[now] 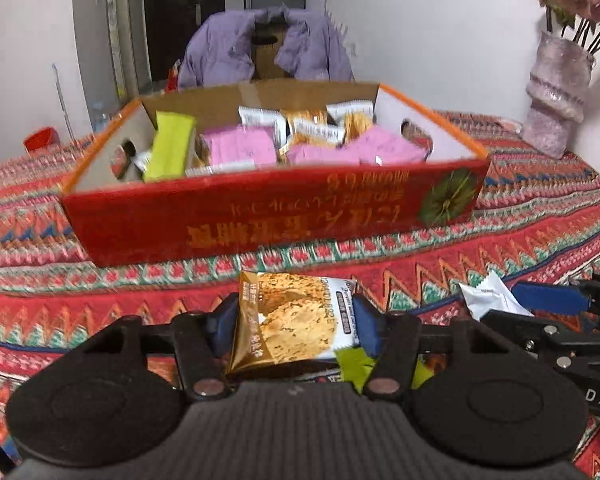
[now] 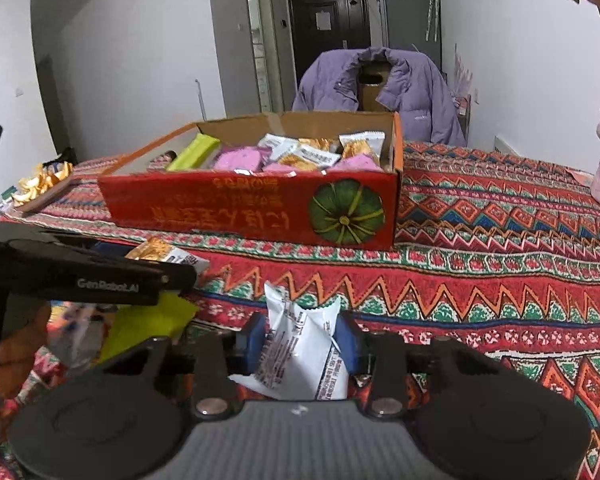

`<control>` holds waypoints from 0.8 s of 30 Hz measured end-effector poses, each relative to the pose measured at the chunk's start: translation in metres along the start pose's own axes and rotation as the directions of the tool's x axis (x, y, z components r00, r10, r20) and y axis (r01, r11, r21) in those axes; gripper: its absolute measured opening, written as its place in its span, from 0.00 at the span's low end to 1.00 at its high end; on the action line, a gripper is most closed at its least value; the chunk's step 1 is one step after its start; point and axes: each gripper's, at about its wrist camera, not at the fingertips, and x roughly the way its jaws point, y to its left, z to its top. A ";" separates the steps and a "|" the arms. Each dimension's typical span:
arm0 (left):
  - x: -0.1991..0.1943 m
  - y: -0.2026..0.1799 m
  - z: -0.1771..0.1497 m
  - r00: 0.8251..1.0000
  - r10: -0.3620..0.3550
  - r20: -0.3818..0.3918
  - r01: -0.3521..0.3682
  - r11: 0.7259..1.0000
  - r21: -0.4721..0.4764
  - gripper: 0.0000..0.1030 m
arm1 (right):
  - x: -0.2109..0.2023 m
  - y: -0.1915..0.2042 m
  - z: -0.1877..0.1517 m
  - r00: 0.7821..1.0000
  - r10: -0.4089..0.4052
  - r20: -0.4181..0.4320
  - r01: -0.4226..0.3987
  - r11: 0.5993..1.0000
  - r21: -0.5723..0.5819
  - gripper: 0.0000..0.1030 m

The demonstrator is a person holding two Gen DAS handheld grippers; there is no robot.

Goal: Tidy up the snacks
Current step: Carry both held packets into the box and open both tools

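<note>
Left gripper point(image 1: 296, 320) clenched on gold biscuit packet point(image 1: 296, 320), pads pinching both side edges so packet stands clear of surface point(image 1: 480, 240). Right gripper point(image 2: 300, 344) clamped on white packet point(image 2: 300, 348), same side pinch. Both point toward red cardboard box point(image 2: 252, 212) just ahead, already holding pink, green and gold packets. Likely both packets bound for box. More loose snacks lie on the surface by left gripper, still unsorted.

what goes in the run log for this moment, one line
left tongs: shut on cookie packet | right tongs: shut on white packet | red box: ahead, holds snacks
</note>
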 end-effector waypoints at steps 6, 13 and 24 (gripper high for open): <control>-0.072 0.005 0.003 0.989 0.018 0.145 -0.020 1.000 0.010 0.57 | -0.046 0.014 -0.005 0.999 -0.015 0.052 0.015 1.000 -0.010 0.32; -0.178 0.022 -0.036 0.972 -0.012 0.233 0.022 0.999 -0.041 0.57 | -0.118 0.050 -0.027 0.994 -0.004 0.110 0.008 0.999 -0.040 0.32; -0.253 0.040 -0.109 0.973 0.001 0.232 0.026 0.993 -0.115 0.57 | -0.182 0.102 -0.060 0.988 0.024 0.149 -0.010 0.995 -0.098 0.32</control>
